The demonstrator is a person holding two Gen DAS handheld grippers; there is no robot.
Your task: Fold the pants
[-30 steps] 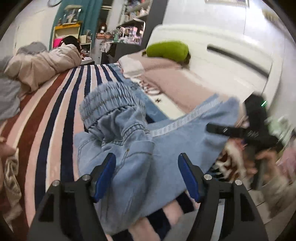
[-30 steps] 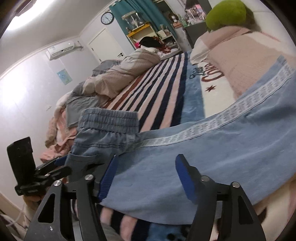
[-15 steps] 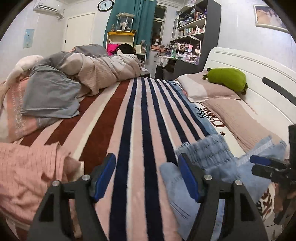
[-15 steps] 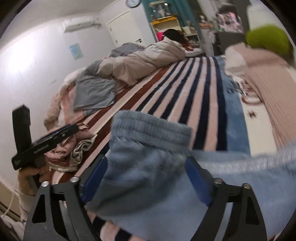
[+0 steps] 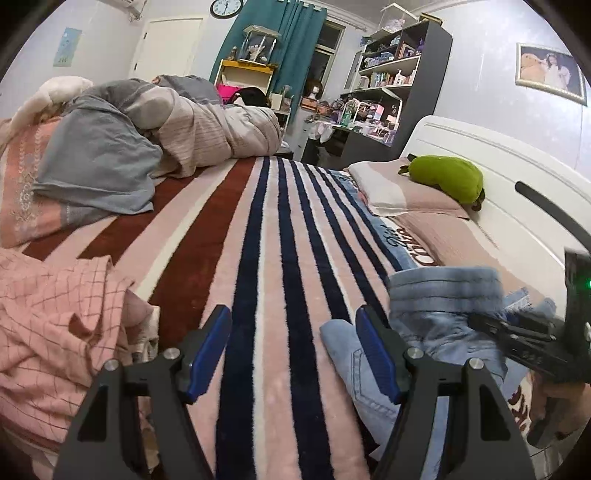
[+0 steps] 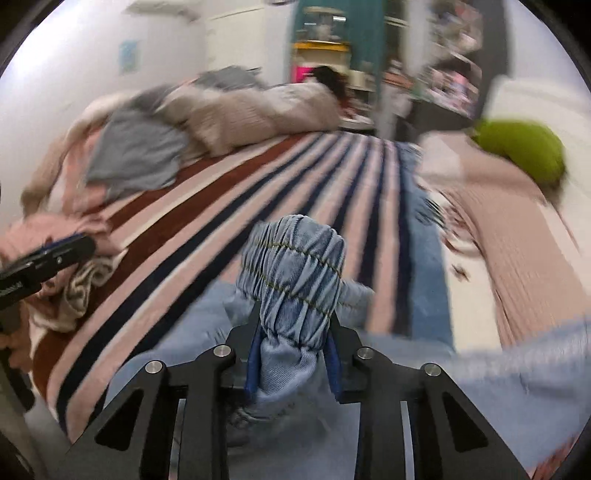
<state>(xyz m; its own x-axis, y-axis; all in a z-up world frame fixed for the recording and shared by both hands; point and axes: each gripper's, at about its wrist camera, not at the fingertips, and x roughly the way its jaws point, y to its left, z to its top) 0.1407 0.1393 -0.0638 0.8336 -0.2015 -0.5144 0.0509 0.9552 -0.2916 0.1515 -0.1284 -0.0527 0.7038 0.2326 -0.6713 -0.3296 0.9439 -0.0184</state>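
Pants (image 6: 295, 258): one pair, pale blue denim with a shirred elastic waistband, lying crumpled at the near edge of the bed (image 5: 273, 266), on its striped blanket. Waistband bunched into a rounded wad and standing up between the pads of the right gripper (image 6: 293, 365); jaws closing, cloth pinched between them, remainder of the garment trailing away to the right in the right wrist view, blurred. In the left wrist view, same pants (image 5: 436, 317) seen to the right of the left gripper (image 5: 293, 350), a back pocket and seam stitching visible on the flat part. Left gripper spread, nothing between its two blue pads, poised above bare blanket stripes beside the pants. Grippers counted: two, each with two fingers. Pink checked garment (image 5: 55, 325): one, heaped at the left edge of the bed. Duvets (image 5: 155, 140): a grey and beige pile at the far end; exact count not determinable. Pillow (image 5: 402, 188): one, near the white headboard (image 5: 517, 173), bearing one green plush toy (image 5: 447, 177). Shelving unit (image 5: 399, 85): one, dark, against the far wall, shelves crowded with small bottles and boxes too small to identify. Wall clock (image 5: 226, 6): one, above the teal curtain (image 5: 291, 44).
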